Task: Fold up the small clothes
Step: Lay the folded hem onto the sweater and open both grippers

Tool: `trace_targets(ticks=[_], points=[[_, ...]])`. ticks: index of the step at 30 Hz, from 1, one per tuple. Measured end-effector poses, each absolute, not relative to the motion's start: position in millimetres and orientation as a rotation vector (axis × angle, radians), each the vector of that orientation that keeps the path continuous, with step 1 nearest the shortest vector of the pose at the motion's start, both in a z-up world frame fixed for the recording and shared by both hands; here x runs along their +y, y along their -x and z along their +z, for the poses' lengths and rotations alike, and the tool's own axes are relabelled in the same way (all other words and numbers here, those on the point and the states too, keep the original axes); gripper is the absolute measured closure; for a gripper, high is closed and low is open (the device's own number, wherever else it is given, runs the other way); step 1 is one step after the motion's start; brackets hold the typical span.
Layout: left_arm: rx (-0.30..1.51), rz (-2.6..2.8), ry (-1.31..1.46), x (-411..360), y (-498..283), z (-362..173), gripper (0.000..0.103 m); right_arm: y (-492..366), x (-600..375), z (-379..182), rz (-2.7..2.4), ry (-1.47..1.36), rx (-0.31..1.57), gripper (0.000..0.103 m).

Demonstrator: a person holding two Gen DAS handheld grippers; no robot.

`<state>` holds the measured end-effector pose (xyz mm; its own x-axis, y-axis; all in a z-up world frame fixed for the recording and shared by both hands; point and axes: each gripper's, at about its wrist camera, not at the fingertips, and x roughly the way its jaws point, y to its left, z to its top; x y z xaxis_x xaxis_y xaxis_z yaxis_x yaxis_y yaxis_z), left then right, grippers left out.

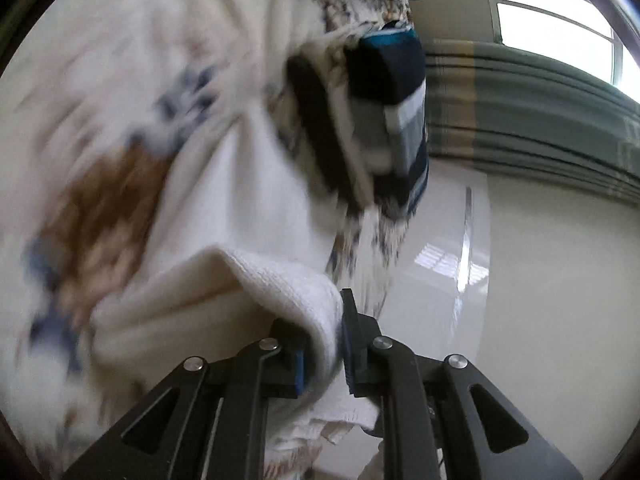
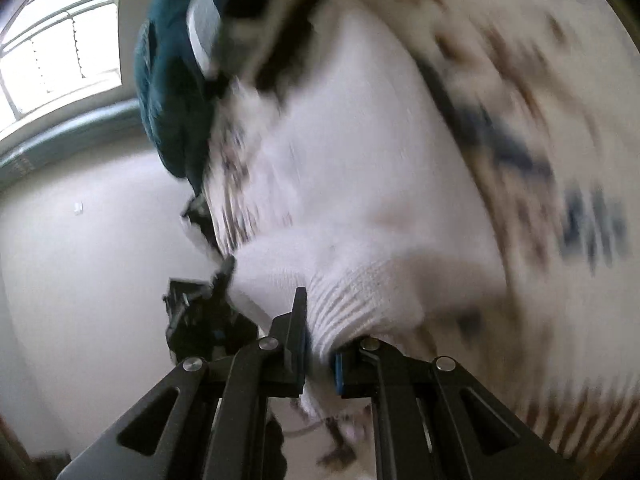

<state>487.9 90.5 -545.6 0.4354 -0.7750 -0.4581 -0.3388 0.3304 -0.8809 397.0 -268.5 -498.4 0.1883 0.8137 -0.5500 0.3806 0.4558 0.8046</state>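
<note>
A white knit sweater [image 1: 168, 184] with blue and brown patterns hangs in the air and fills most of both views, blurred by motion. My left gripper [image 1: 324, 344] is shut on a white ribbed edge of it. My right gripper [image 2: 318, 344] is shut on another ribbed white edge of the same sweater [image 2: 360, 208]. The left gripper [image 2: 208, 312] also shows in the right wrist view, dark, holding the cloth to the left.
A pile of other clothes, teal and dark blue [image 1: 388, 72], lies behind the sweater; it also shows in the right wrist view [image 2: 172, 92]. A glossy white surface [image 1: 520, 264] spreads beyond. A window [image 2: 60, 52] and a grey-green sill [image 1: 540, 120] stand behind.
</note>
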Motion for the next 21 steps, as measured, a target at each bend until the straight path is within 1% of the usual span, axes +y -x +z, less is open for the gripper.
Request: trace_targets(ticks=[1, 2, 3, 4, 5, 7, 9, 10, 12, 15, 17, 18, 20, 21], points=[[1.145, -0.37, 1.251, 87, -507, -548, 0.083, -426, -270, -505, 0.433, -1.165, 1.394, 0.093], [1.136, -0.363, 1.262, 83, -524, -551, 0.072, -446, -271, -510, 0.424, -1.189, 1.389, 0.093], [1.117, -0.361, 1.287, 88, -535, -553, 0.065, -465, -275, -519, 0.408, -1.213, 1.381, 0.089], [1.09, -0.359, 1.312, 89, -545, -554, 0.051, -484, -275, -524, 0.4, -1.24, 1.367, 0.087], [1.053, -0.354, 1.333, 92, -554, -552, 0.05, -505, -276, -532, 0.395, -1.256, 1.371, 0.083], [1.0, -0.345, 1.339, 103, -568, -549, 0.048, -532, -281, -539, 0.383, -1.276, 1.347, 0.06], [0.99, -0.323, 1.298, 106, -577, -541, 0.048, -542, -291, -540, 0.391, -1.29, 1.31, 0.047], [0.997, -0.307, 1.23, 106, -578, -533, 0.048, -548, -295, -536, 0.39, -1.271, 1.308, 0.042], [1.038, -0.285, 1.067, 97, -575, -524, 0.048, -550, -299, -524, 0.386, -1.185, 1.298, 0.036], [1.159, -0.254, 0.739, 71, -570, -523, 0.048, -541, -301, -511, 0.336, -0.973, 1.327, 0.036], [1.229, -0.248, 0.587, 51, -571, -537, 0.048, -533, -297, -512, 0.322, -0.884, 1.356, 0.036], [1.258, -0.243, 0.517, 42, -570, -544, 0.048, -526, -311, -514, 0.32, -0.864, 1.371, 0.036], [1.297, -0.244, 0.4, 23, -578, -561, 0.053, -522, -312, -527, 0.318, -0.838, 1.414, 0.036], [1.302, -0.238, 0.374, 19, -580, -566, 0.065, -521, -313, -528, 0.32, -0.834, 1.421, 0.036]])
